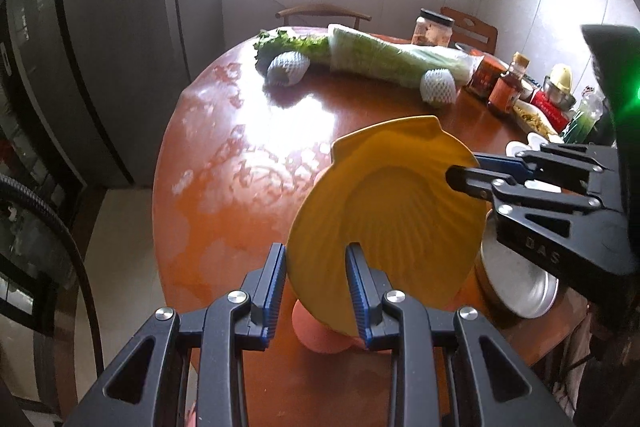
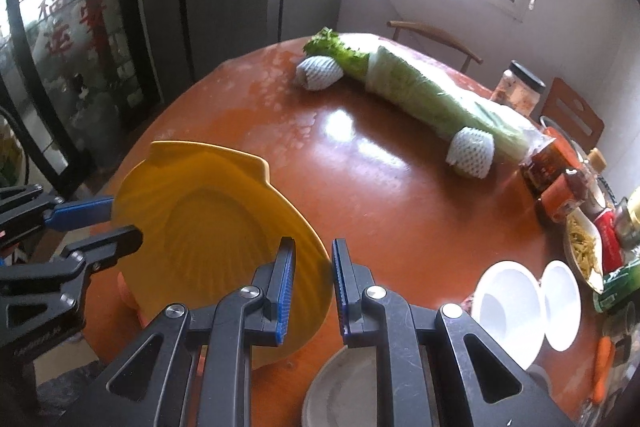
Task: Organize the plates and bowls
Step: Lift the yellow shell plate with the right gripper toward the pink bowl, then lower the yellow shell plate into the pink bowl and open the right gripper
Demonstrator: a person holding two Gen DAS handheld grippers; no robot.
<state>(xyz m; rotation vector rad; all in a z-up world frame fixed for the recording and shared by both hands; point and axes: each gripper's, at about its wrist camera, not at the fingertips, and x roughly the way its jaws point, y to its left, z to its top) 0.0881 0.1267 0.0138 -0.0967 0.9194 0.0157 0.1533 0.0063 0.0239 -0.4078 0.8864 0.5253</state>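
Note:
A yellow shell-shaped plate [image 1: 384, 203] [image 2: 208, 219] hangs tilted above the round orange-brown table [image 1: 240, 155] [image 2: 380, 195], gripped from two sides. My left gripper [image 1: 316, 287] [image 2: 124, 221] is shut on the plate's left rim. On the opposite rim my right gripper [image 2: 314, 283] [image 1: 464, 169] is shut as well. Under the plate a pinkish-orange dish [image 1: 320, 341] [image 2: 128, 293] shows only in part. A grey metal plate [image 1: 520, 287] [image 2: 340, 387] lies at the near table edge. Two white bowls [image 2: 508, 307] sit side by side to the right.
A long wrapped cabbage [image 2: 436, 99] [image 1: 384, 59] and two foam-netted fruits [image 2: 320, 73] lie across the far side of the table. Jars, bottles and food packs [image 1: 508, 87] [image 2: 560, 195] crowd the right edge. A dark fridge [image 1: 80, 67] stands left and chairs [image 1: 324, 11] behind.

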